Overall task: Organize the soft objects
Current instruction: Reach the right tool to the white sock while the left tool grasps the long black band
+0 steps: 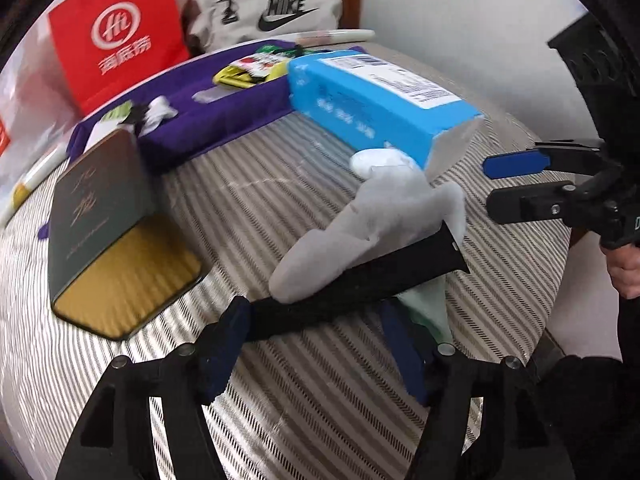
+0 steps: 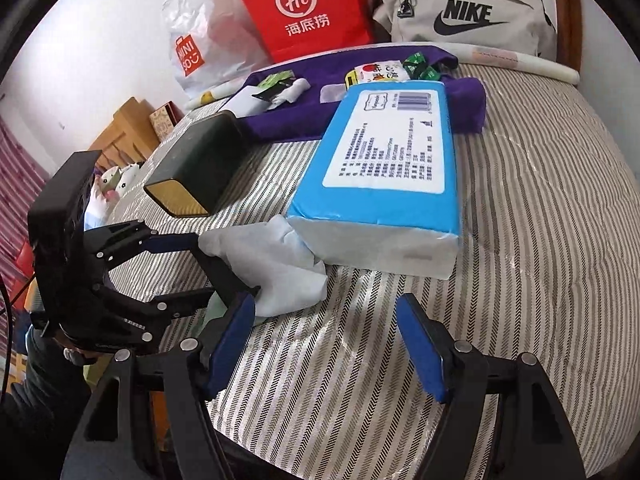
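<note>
Both wrist cameras look steeply down, close over the grey striped bedspread (image 1: 320, 400). Each faces the red paper bag (image 2: 304, 8) by the wall; both share the blue rectangular tissue pack (image 1: 380, 100) and the crumpled white tissue (image 2: 276, 264).

"NIKE" with swoosh on beige bag (image 2: 464, 16), "海底捞" and "Hi" logo on red paper bag (image 2: 304, 8), "MINISO" on white plastic bag (image 2: 200, 40)

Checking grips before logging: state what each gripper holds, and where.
Nothing is held. The left gripper stands open around the black strap; the right gripper is open and empty.
</note>
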The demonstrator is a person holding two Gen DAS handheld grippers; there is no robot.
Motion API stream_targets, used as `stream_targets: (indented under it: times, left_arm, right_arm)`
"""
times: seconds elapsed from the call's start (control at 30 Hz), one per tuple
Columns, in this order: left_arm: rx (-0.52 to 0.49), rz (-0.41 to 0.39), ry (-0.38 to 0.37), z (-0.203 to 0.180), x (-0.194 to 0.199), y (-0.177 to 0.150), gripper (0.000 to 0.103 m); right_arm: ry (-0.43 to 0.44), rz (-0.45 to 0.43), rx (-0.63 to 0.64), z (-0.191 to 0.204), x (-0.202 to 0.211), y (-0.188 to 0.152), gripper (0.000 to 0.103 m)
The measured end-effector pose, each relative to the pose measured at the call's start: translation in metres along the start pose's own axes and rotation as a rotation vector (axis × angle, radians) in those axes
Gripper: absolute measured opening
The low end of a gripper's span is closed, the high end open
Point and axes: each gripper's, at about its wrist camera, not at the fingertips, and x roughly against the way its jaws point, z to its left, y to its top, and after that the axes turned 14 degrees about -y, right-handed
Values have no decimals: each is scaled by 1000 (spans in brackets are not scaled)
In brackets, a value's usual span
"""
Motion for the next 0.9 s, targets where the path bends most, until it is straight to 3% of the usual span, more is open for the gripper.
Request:
stream_targets:
  times: [0.13, 0.17, 0.23, 0.33, 0.57, 0.77, 0.9]
  left_arm:
    - [-7, -6, 8, -2, -3, 2, 62]
    - [-9, -17, 16, -3, -2, 1, 57]
    - [-10, -29, 54, -2, -1, 3, 33]
    - [14, -49, 43, 1, 4, 4, 25]
    - [17, -78, 22, 0, 9, 13, 22]
    - [51, -18, -42, 9, -13, 24, 24]
    - [81, -51, -61, 14, -12, 24, 20]
  right_arm:
    - [4, 9, -4, -1, -3, -3, 74]
    - [5, 10, -6, -1, -4, -4, 74]
    - [8, 10, -8, -1, -3, -5, 74]
    - [6, 7, -10, -1, -1, -6, 74]
    - [18, 12, 3, 6, -2, -7, 74]
    - [24, 22, 14, 11, -6, -8, 74]
    - [24, 30, 8, 9, -7, -9, 73]
